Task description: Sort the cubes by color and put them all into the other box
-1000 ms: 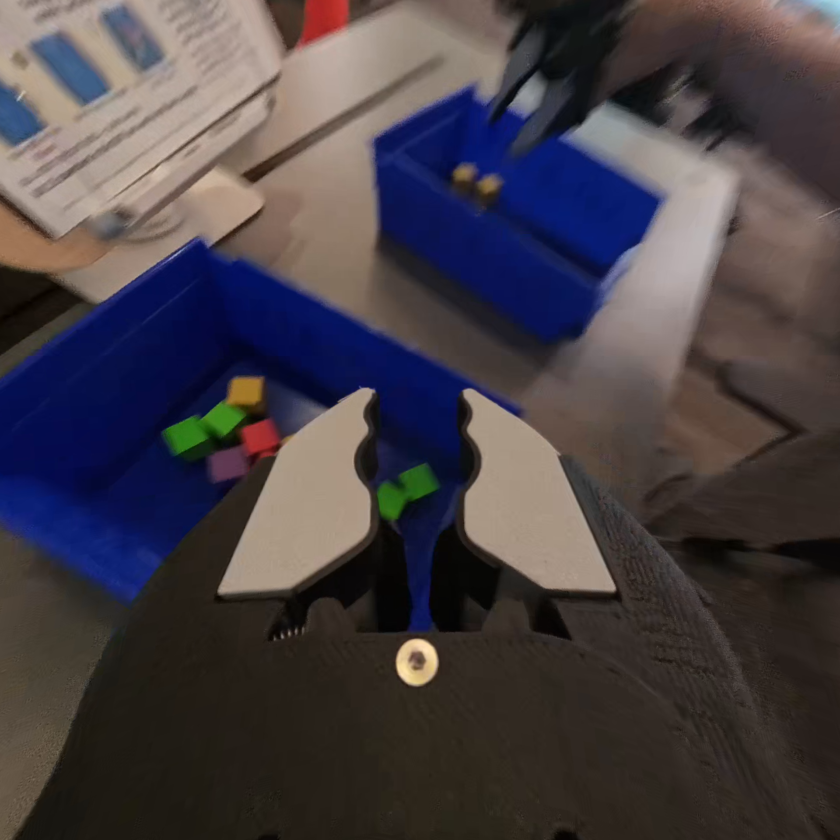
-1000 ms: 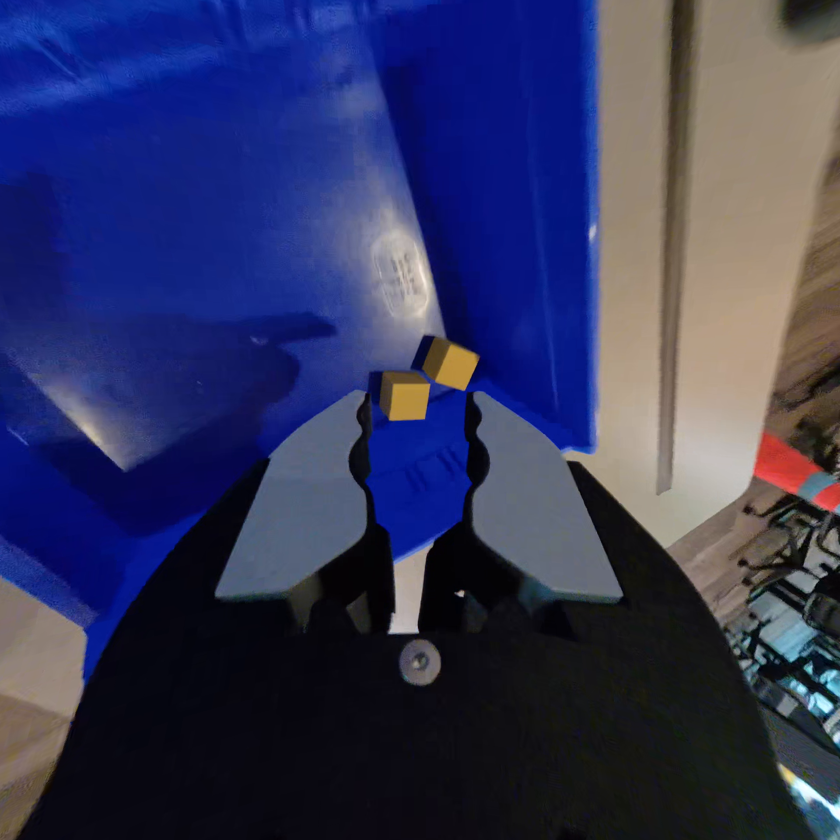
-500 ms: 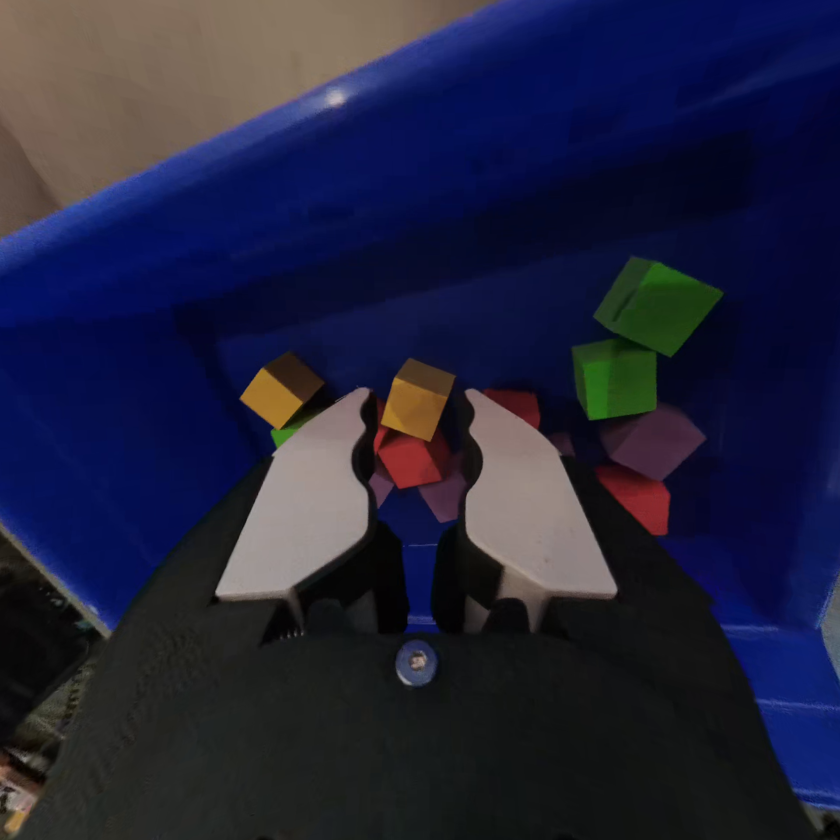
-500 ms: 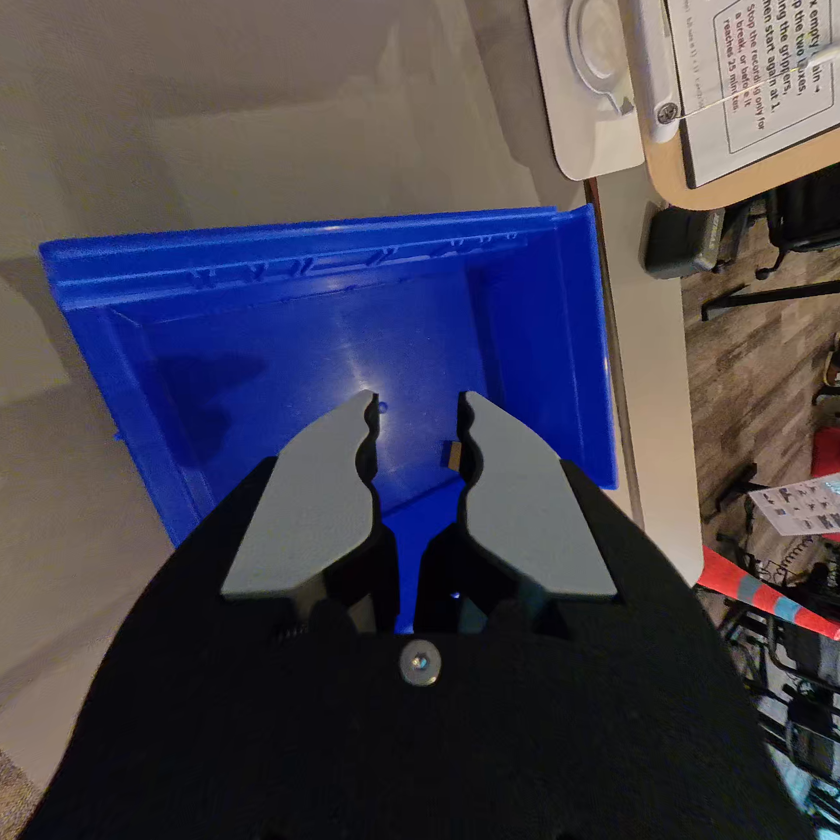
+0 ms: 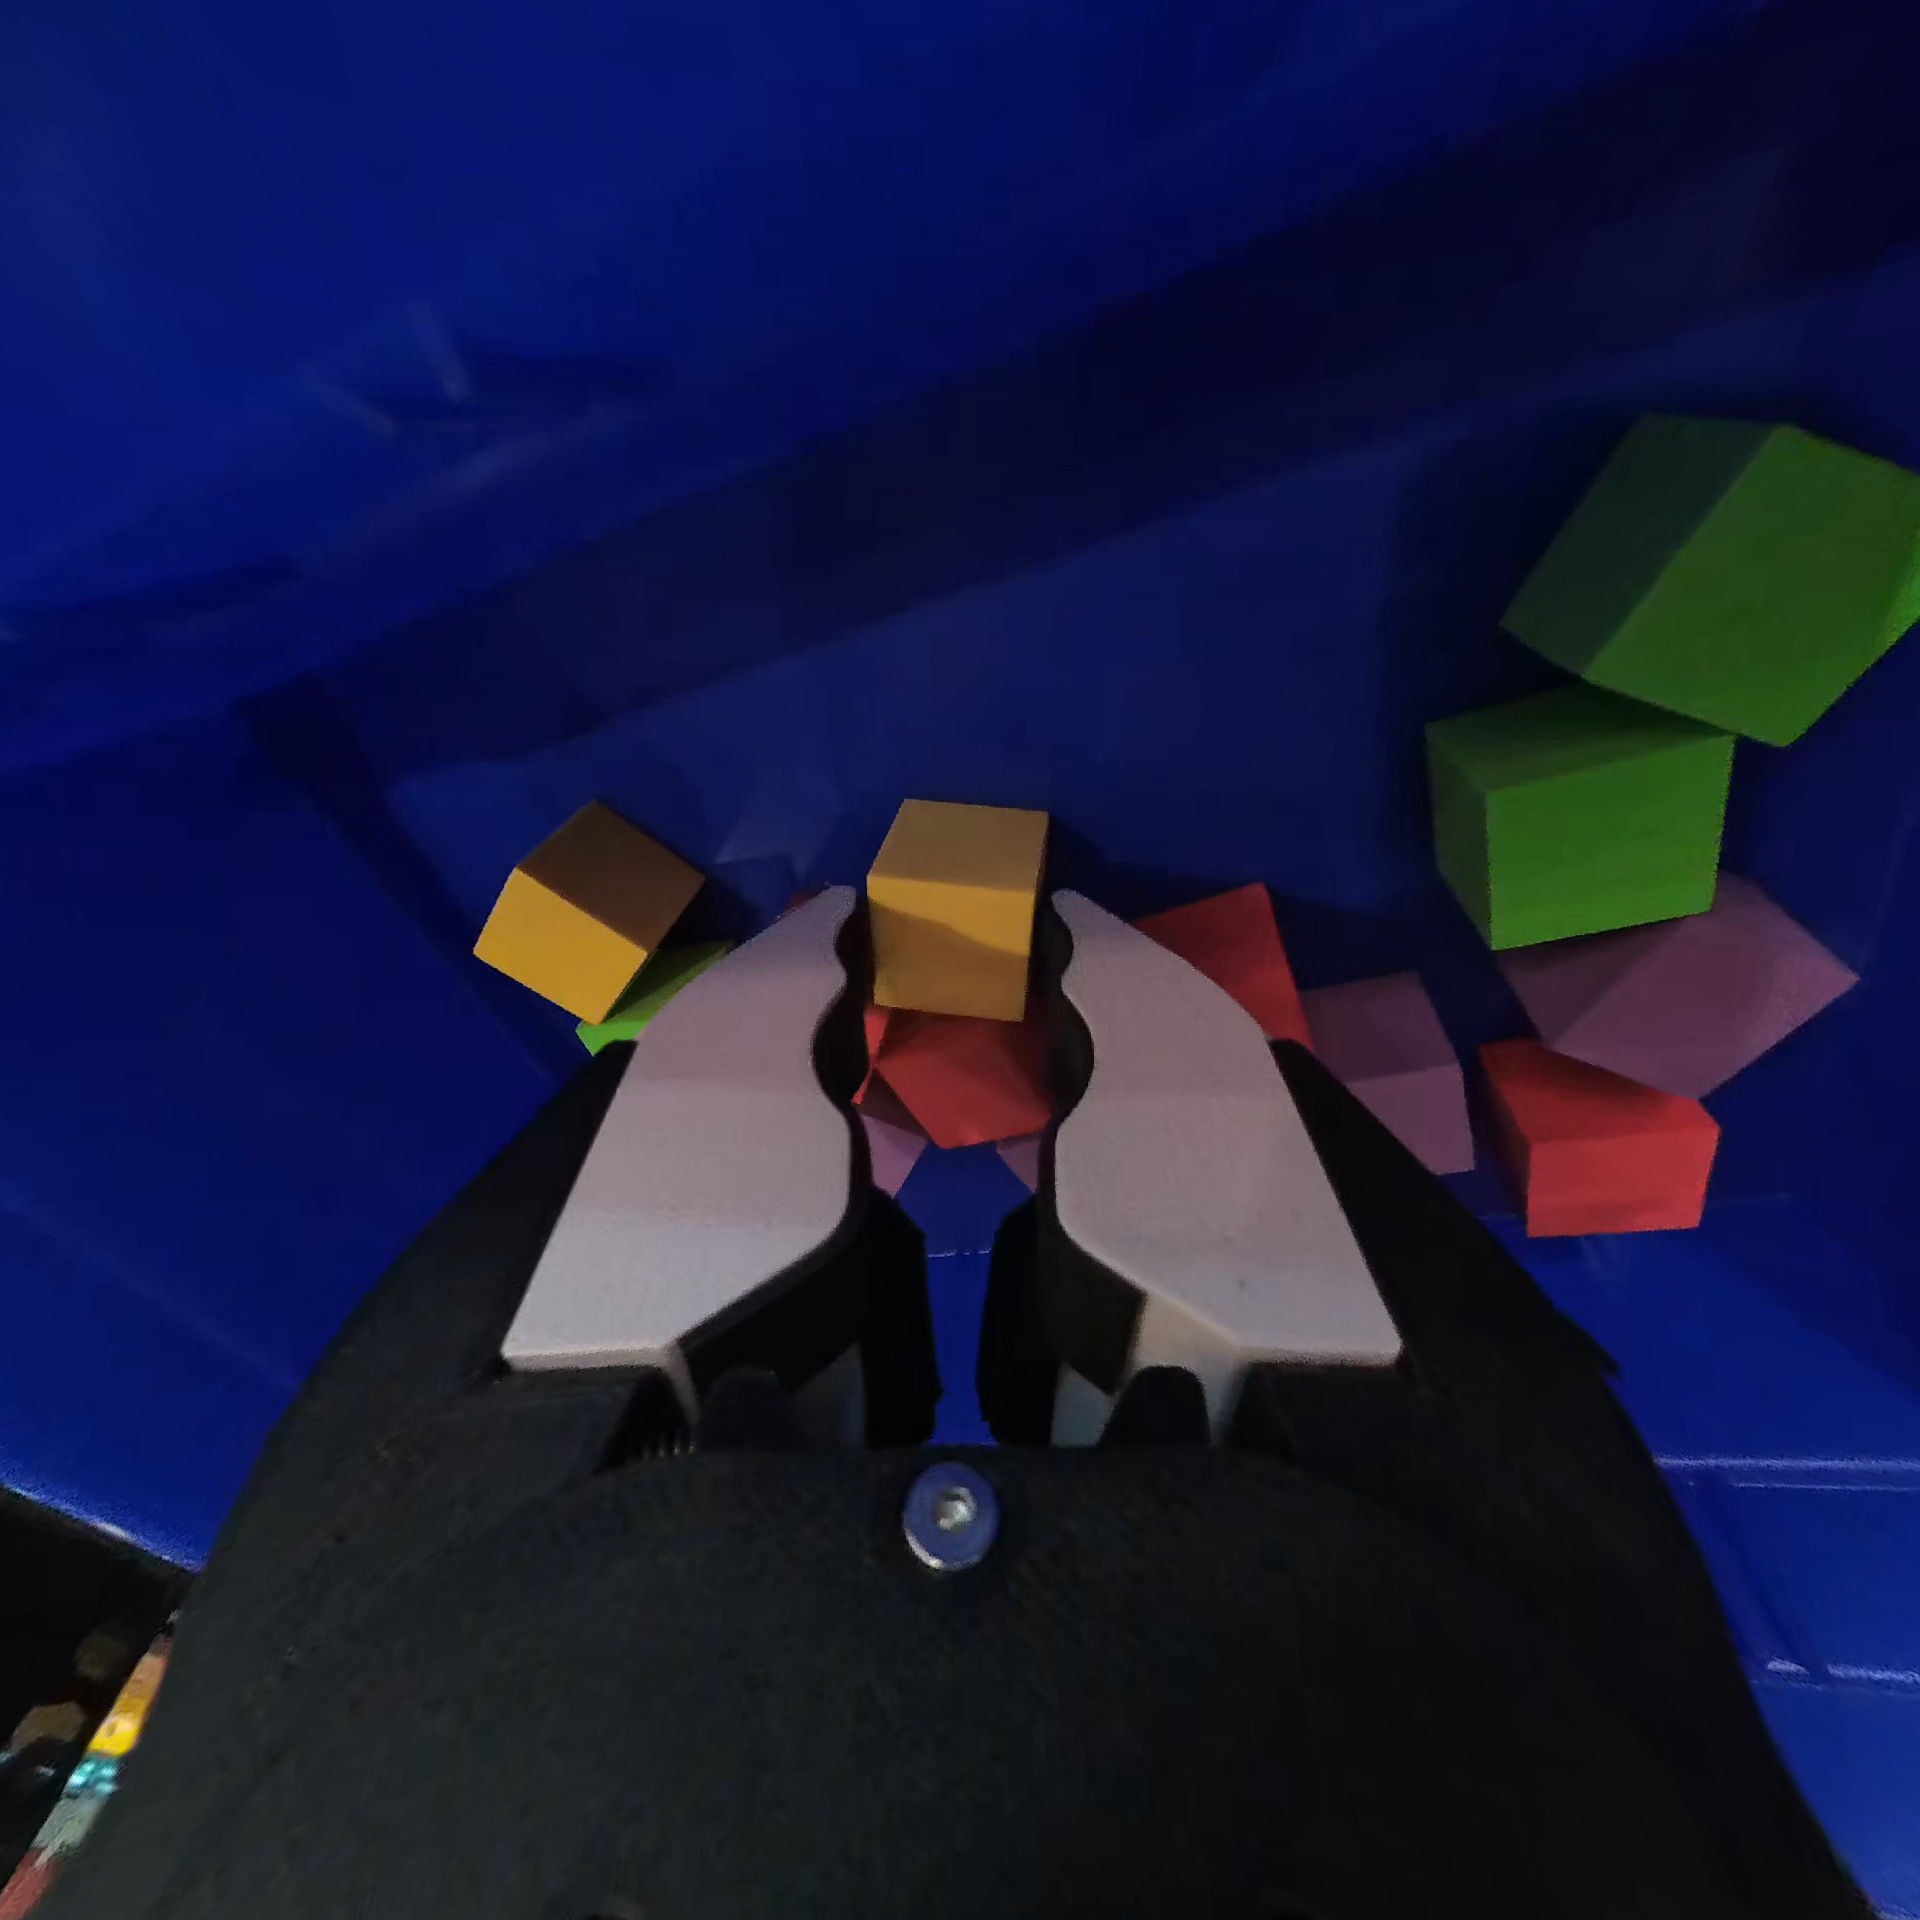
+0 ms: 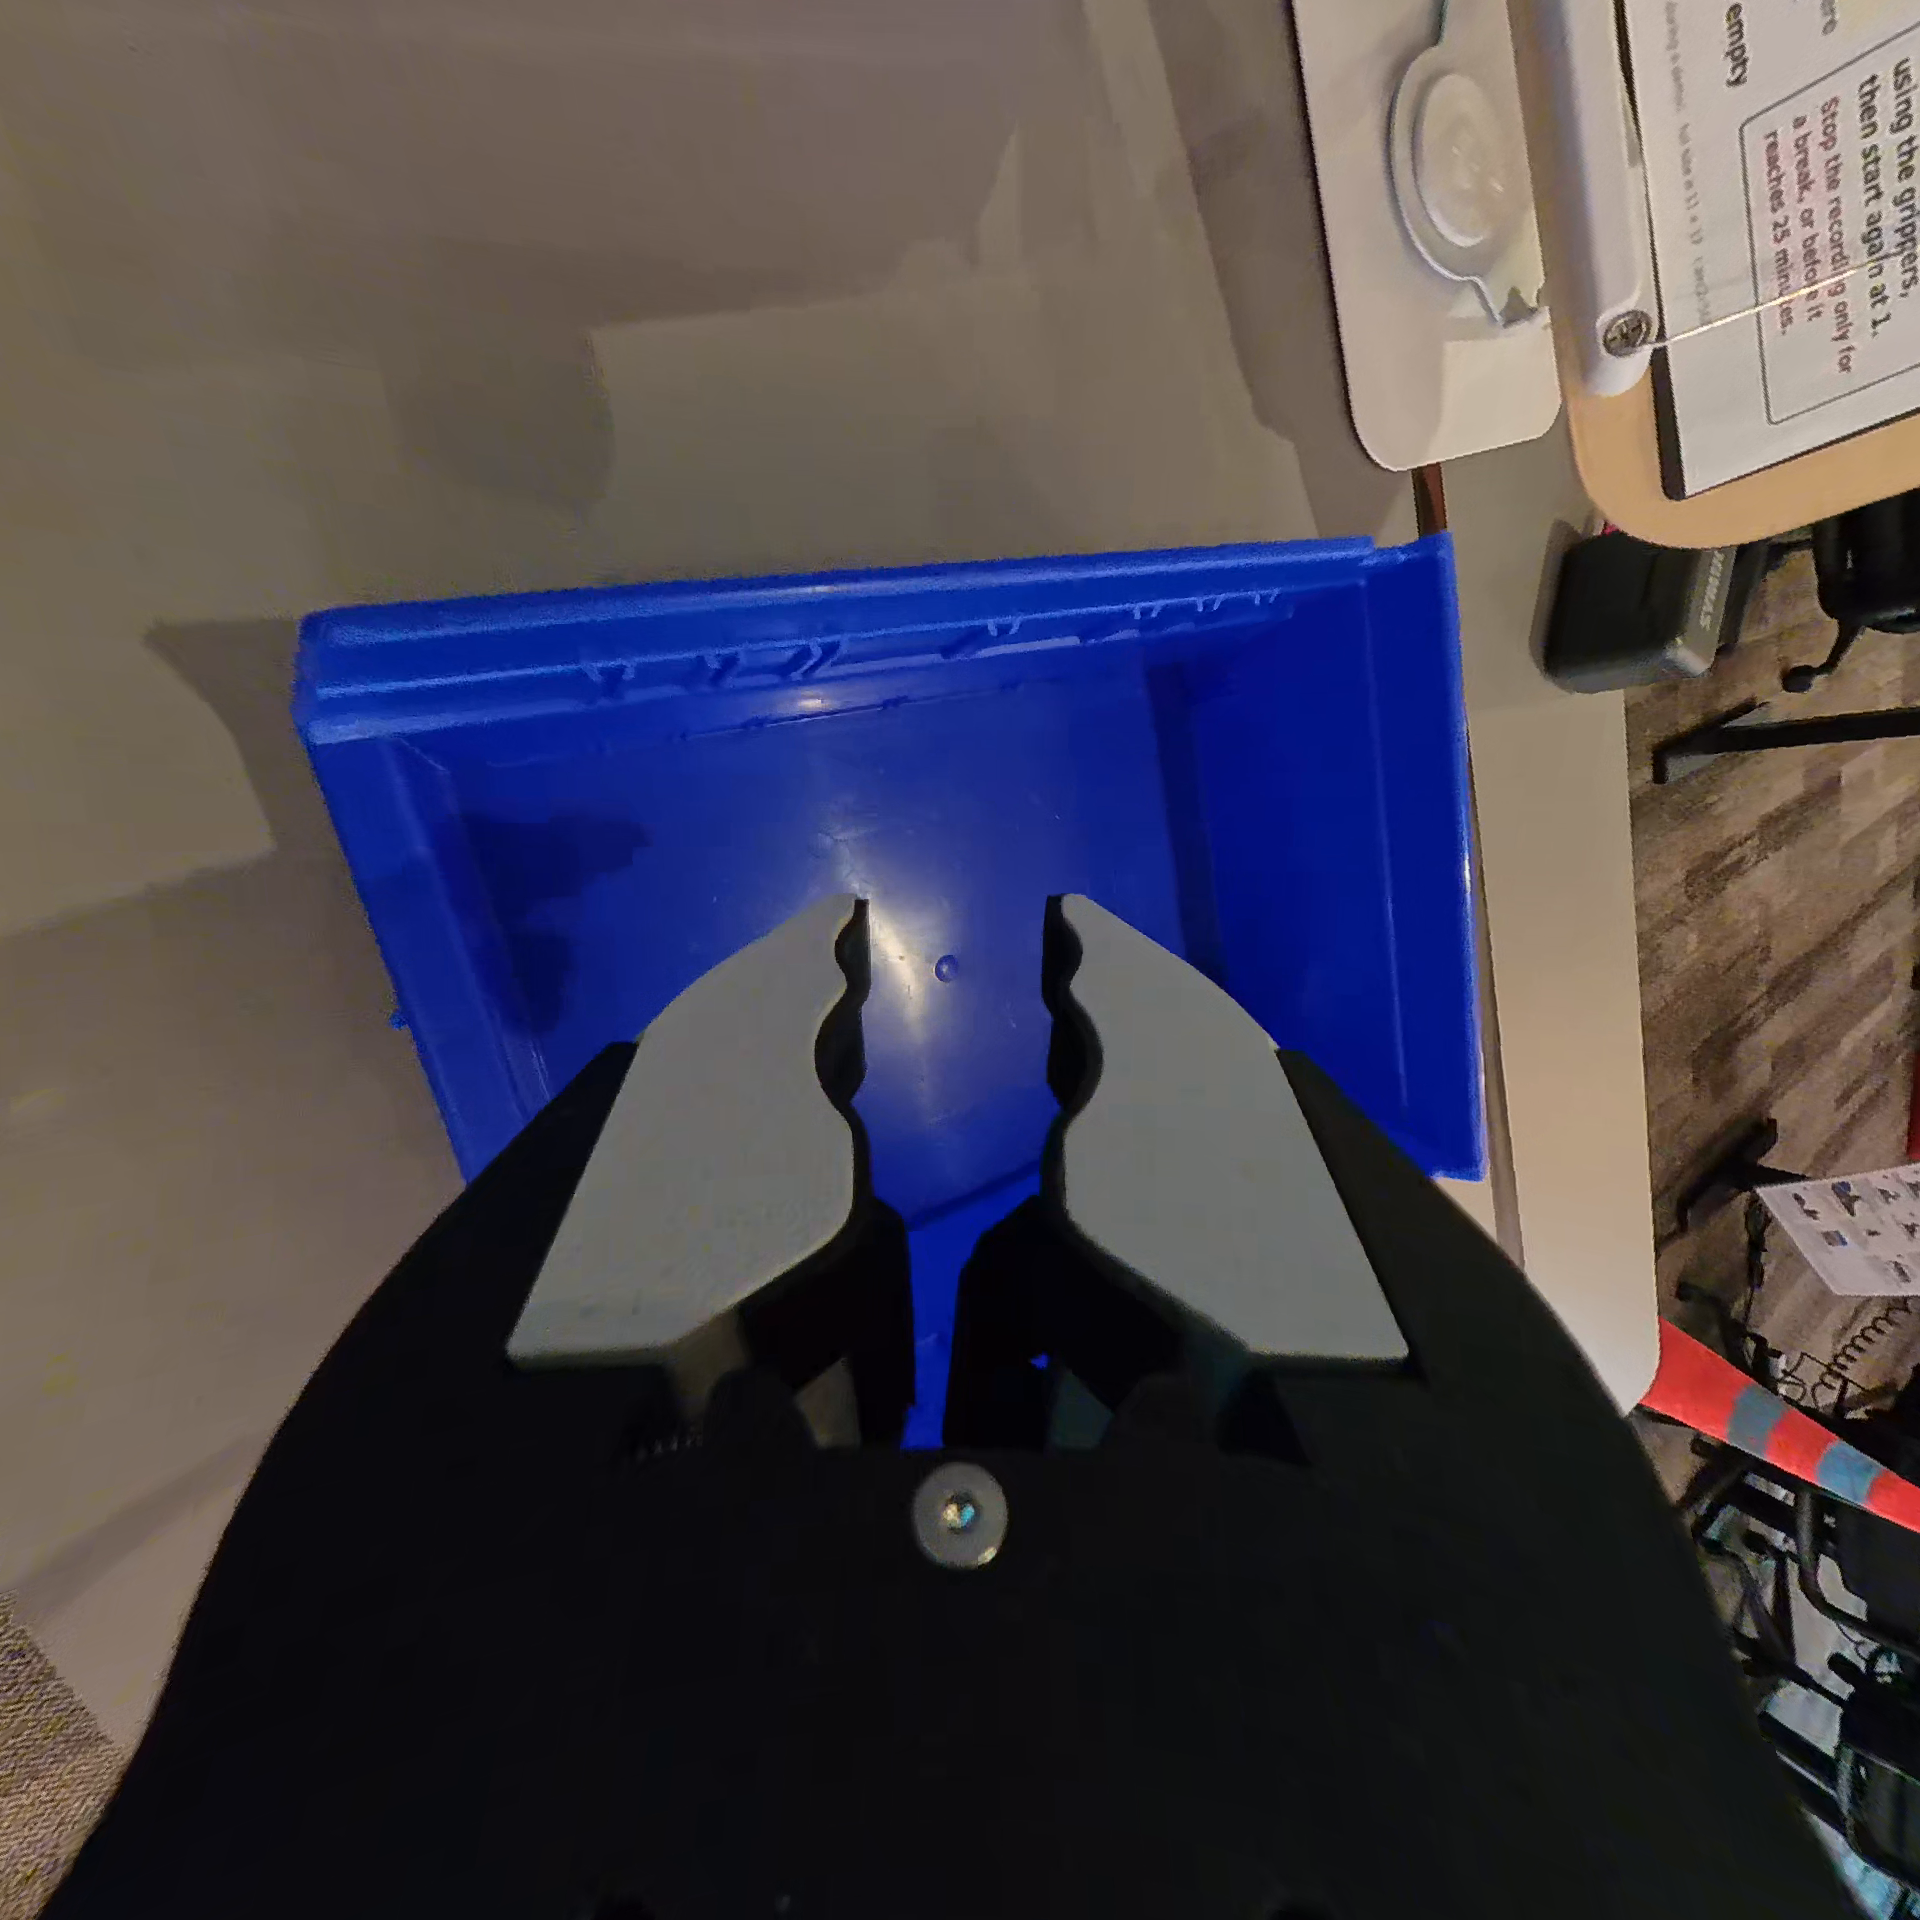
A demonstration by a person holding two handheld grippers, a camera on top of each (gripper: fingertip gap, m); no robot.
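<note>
Yellow cube (image 5: 956,914) sits atop a red cube (image 5: 961,1081) in the blue bin (image 5: 727,416), between the left tool's (image 5: 954,925) parted fingers. Right tool (image 6: 951,914) gapes over another bin (image 6: 1320,831) on the counter (image 6: 520,312).

- Printed sheet (image 6: 1787,208), upper right of the right wrist view: white paper with lines of black lettering and a framed box of red lettering, turned sideways; it lies on a tan board (image 6: 1621,488).
- Dark device (image 6: 1652,613), right edge below the board: a short pale brand mark on its side, too small to make out.
- Small leaflet (image 6: 1860,1236), right edge lower down: tiny pictures and captions, not legible.
- Blue bin (image 6: 1403,831), centre: raised moulded marks along its far rim, not legible.
- Left wrist view: no writing visible.
</note>
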